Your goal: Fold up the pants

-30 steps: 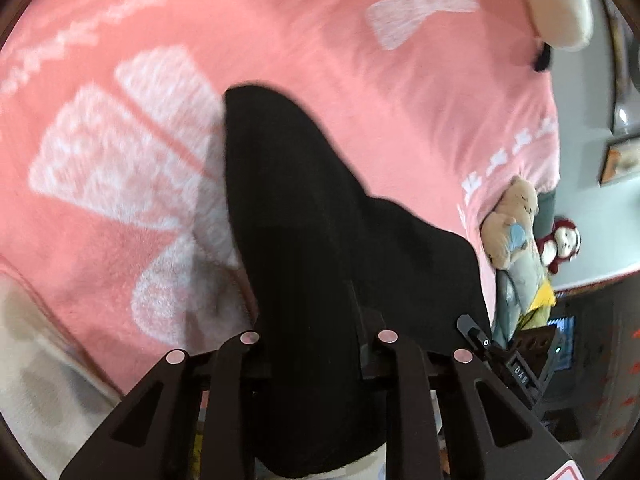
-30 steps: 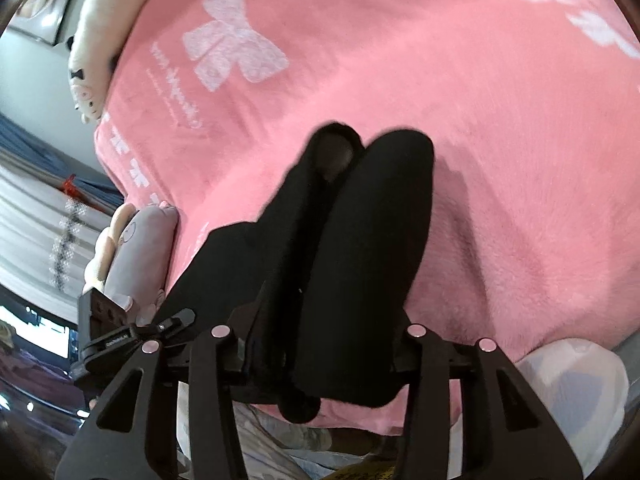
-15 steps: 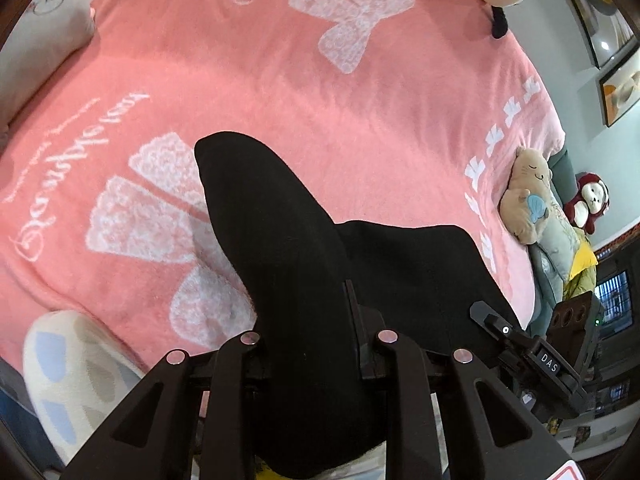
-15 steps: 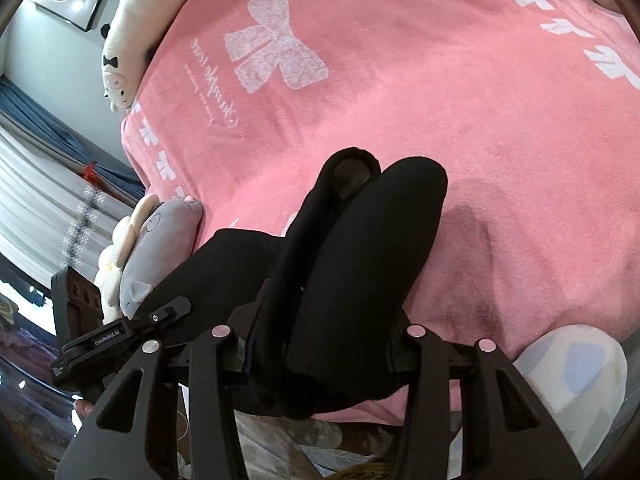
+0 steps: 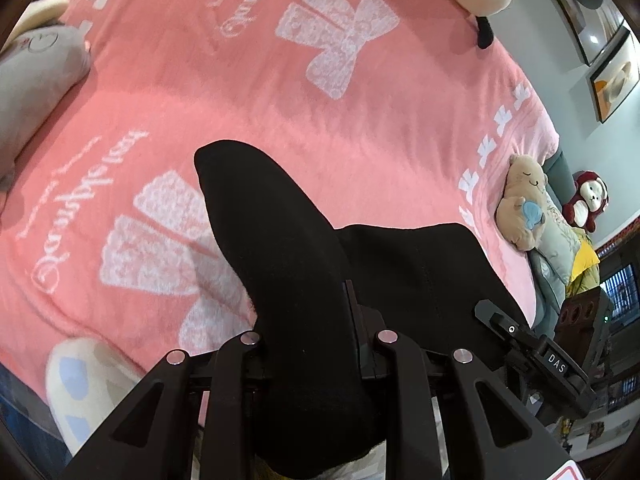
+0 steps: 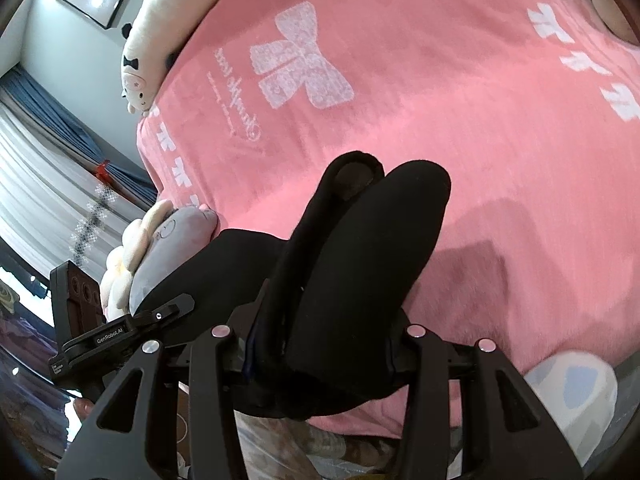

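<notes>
Bedroom, bed w/ pink blanket (image 5: pixel 400 128), white bow prints. Black pants (image 5: pixel 288 264) bunched up, lifted off the blanket, strung btwn both grippers over the near edge of the bed. Left gripper (image 5: pixel 316 344) clamped on a thick fold of the pants; cloth spills fwd past the jaws. Right gripper (image 6: pixel 320 332) clamped on a fatter double roll of the same cloth. Plush toys (image 5: pixel 524 200) at the blanket's side edge; grey plush (image 6: pixel 168 248) beside the pants; framed pics (image 5: pixel 612 76) on wall.
</notes>
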Demonstrator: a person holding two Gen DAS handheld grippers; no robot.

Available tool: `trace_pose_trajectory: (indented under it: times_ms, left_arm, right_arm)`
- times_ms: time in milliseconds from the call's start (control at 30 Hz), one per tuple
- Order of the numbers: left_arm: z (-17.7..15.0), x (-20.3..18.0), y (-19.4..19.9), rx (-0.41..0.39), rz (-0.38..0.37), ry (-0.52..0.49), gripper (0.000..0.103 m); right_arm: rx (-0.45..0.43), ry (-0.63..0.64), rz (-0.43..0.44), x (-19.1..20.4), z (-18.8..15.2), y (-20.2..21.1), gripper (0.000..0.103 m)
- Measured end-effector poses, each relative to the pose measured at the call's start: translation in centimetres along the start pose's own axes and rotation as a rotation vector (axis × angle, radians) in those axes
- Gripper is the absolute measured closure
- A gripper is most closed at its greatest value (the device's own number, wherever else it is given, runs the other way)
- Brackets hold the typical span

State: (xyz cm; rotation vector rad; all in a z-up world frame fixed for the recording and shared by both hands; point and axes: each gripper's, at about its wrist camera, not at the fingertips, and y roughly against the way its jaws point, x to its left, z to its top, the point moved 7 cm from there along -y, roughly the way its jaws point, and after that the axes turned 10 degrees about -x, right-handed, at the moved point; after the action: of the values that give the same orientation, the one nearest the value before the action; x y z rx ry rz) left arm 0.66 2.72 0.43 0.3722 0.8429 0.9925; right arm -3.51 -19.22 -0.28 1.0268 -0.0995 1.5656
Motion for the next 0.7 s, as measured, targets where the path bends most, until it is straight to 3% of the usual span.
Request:
trace_pose_trajectory:
  times_ms: [700]
  left_arm:
    - [12.6,-3.1,-2.0,-0.187,-0.016,-0.15,0.084]
  right_arm:
    - [-0.188,0.147,0.067,5.5,12.3,-4.0,0.061]
